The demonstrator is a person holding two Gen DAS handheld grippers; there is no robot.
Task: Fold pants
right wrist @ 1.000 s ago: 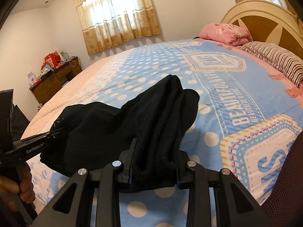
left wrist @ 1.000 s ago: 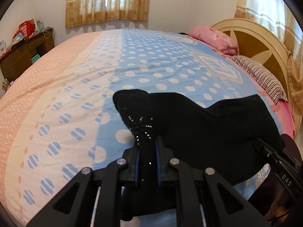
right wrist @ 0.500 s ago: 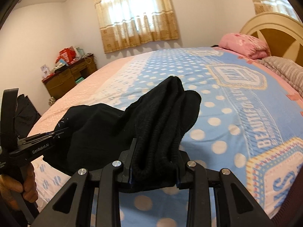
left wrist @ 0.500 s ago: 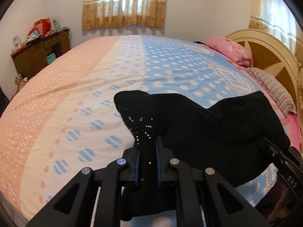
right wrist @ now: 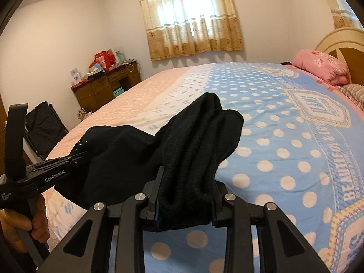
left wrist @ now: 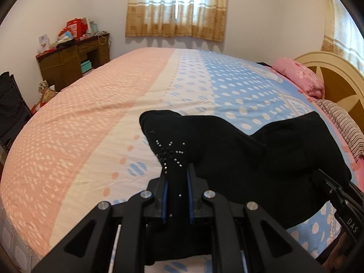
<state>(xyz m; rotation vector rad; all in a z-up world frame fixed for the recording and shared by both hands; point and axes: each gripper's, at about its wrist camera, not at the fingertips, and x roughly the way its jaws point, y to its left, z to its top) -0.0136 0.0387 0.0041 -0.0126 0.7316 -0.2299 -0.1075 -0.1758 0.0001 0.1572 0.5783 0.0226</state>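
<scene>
Pants (left wrist: 238, 159), black and bunched, hang between my two grippers above the near edge of the bed (left wrist: 91, 118). My left gripper (left wrist: 177, 195) has its jaws drawn in close, with only a thin fold of the fabric pinched between the blue pads (left wrist: 164, 201); the part it grips carries a scatter of small shiny studs (left wrist: 170, 152). From there the cloth runs off to the right and rises to a second peak near the far right, where my right gripper's black body (left wrist: 336, 195) comes into that view. In the right wrist view my right gripper (right wrist: 185, 195) stands wider, its jaws closed around a thick ribbed roll of the same pants, several layers deep, which fills the whole gap and sticks up past the fingertips. To the left in that view the fabric sags down toward my left gripper, whose side reads "GenRobot.AI", and my left hand (right wrist: 34, 225) wraps its handle. The bedspread under the cloth is pink on the left, cream in the middle and blue with white dots on the right. A pink pillow (left wrist: 298, 77) lies far right by the headboard (left wrist: 336, 77). A brown desk (left wrist: 72, 63) stands far left under the curtained window (left wrist: 177, 6).
</scene>
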